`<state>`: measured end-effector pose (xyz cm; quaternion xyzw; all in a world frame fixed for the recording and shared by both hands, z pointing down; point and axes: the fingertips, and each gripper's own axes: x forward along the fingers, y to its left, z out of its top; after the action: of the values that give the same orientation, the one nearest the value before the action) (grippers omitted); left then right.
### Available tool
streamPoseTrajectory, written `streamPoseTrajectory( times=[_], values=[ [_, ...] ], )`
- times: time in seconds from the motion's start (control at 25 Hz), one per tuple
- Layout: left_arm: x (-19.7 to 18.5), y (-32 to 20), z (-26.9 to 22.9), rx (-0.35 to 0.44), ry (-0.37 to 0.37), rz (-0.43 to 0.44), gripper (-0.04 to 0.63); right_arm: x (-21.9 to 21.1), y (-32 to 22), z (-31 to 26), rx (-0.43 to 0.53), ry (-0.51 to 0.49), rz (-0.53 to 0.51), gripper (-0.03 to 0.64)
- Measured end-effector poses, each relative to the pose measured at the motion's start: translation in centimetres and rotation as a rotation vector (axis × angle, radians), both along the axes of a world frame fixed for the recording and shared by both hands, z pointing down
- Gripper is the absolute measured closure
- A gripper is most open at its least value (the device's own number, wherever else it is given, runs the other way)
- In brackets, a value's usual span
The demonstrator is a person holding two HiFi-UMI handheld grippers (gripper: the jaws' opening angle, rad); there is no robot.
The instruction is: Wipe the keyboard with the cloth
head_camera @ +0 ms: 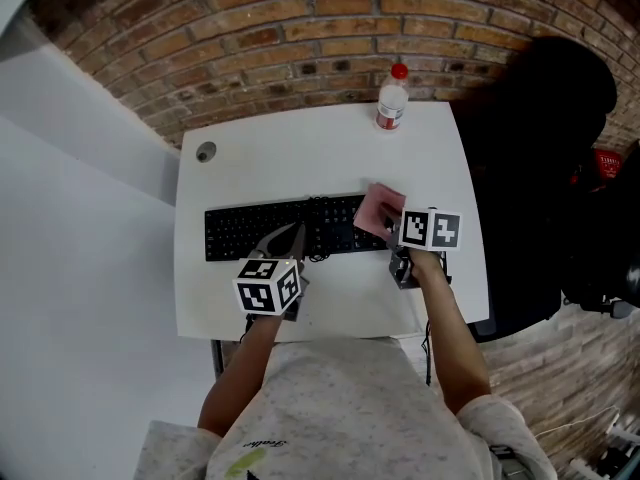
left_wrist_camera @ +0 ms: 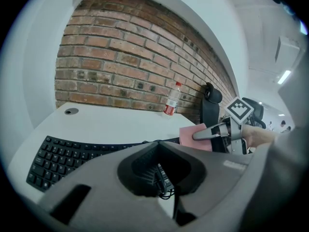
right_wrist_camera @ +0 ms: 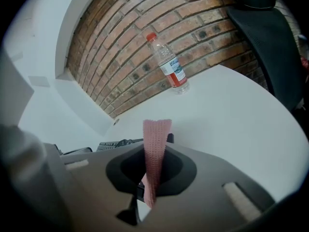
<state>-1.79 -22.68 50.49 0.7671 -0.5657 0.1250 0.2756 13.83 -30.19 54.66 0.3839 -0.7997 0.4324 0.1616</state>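
Observation:
A black keyboard (head_camera: 240,230) lies across the middle of the white table (head_camera: 300,158). My right gripper (head_camera: 393,220) is shut on a pink cloth (head_camera: 378,209) and holds it just over the keyboard's right end. In the right gripper view the cloth (right_wrist_camera: 157,129) stands up edge-on between the jaws, with the keyboard (right_wrist_camera: 113,144) behind at the left. My left gripper (head_camera: 296,230) is shut with nothing in it, its tips over the keyboard's middle front. From the left gripper view I see the keyboard (left_wrist_camera: 67,158), the cloth (left_wrist_camera: 189,135) and the right gripper (left_wrist_camera: 200,135).
A water bottle with a red cap (head_camera: 392,98) stands at the table's far edge against the brick wall. A round cable hole (head_camera: 206,152) sits at the far left. A black chair (head_camera: 540,158) is off the table's right side. A thin cable (head_camera: 318,258) curls by the keyboard's front edge.

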Motion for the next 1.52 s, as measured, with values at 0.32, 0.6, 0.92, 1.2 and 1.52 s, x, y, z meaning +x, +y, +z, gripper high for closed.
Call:
streamPoseTrajectory(
  times=[0.32, 0.6, 0.92, 1.2, 1.52],
  values=[
    [-2.8, 1.2, -0.3, 0.013, 0.016, -0.016, 0.598, -3.7, 1.3, -4.8, 0.09, -0.04, -0.026, 0.592],
    [-6.7, 2.7, -0.2, 0.026, 0.03, -0.041, 0.598, -9.2, 2.9, -8.0, 0.158, -0.065, -0.084, 0.592],
    [-11.9, 5.0, -0.1, 0.033, 0.047, -0.083, 0.598, -16.9, 5.9, -7.5, 0.143, -0.069, -0.171, 0.592],
    [-16.5, 7.0, 0.2, 0.025, 0.048, -0.121, 0.598, -23.1, 8.2, -7.4, 0.133, -0.073, -0.236, 0.592],
    [-21.6, 9.6, 0.5, 0.013, 0.04, -0.143, 0.598, -29.9, 11.2, -6.7, 0.118, -0.077, -0.295, 0.592]
  ],
)
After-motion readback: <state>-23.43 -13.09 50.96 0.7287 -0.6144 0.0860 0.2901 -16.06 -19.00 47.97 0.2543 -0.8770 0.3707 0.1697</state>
